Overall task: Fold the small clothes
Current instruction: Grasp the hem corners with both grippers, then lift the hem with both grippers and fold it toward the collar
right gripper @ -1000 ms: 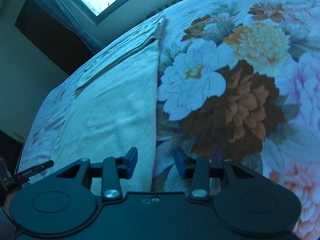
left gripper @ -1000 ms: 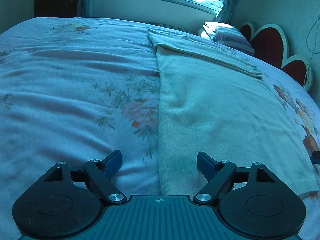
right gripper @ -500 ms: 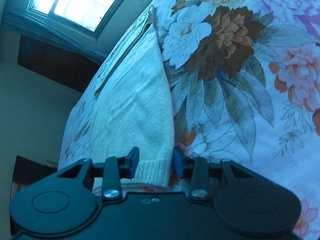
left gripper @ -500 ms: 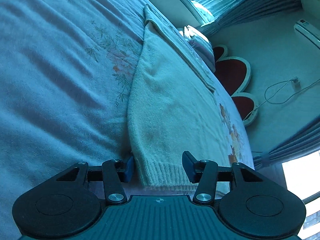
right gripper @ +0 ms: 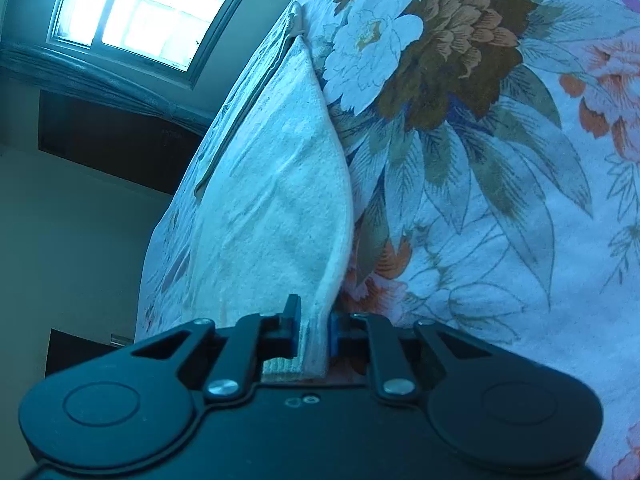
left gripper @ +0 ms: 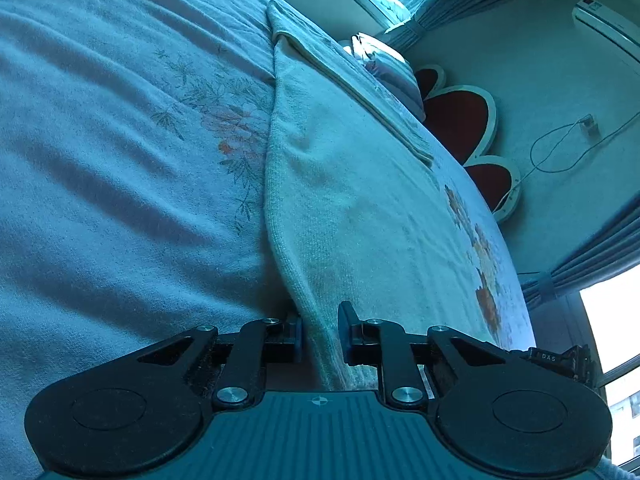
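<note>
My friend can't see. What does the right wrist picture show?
The right gripper pinches the ribbed hem of a cream sweater lying on a flowery bedspread. A bright window glows at the top left.
</note>
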`<state>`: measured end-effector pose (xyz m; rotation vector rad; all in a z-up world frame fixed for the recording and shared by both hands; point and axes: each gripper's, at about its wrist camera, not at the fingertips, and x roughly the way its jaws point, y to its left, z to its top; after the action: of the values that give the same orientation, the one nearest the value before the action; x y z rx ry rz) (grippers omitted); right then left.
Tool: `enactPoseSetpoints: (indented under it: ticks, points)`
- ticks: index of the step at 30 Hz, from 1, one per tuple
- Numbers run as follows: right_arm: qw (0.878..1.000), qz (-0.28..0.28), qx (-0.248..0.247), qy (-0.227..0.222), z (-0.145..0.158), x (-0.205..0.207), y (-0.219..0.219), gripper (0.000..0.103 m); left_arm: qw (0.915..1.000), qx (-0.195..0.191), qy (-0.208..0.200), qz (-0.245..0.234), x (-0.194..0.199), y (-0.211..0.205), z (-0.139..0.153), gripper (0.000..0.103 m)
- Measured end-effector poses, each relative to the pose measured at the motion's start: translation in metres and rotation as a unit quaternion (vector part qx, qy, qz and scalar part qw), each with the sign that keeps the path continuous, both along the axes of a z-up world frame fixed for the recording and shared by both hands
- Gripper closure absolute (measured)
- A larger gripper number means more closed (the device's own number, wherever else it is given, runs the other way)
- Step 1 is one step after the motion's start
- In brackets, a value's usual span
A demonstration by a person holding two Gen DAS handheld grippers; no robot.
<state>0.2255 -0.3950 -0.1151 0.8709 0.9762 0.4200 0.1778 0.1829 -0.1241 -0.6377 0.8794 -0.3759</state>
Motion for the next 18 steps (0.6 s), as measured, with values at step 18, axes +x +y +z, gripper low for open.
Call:
enactPoseSetpoints:
  ticks: [18]
  points:
    - [0.999,-0.002,-0.044,-0.019,0.006,-0.001,0.010,0.097,0.9949,0.090,-0.044,0.007,-0.018,-0.010,0.012,0.099]
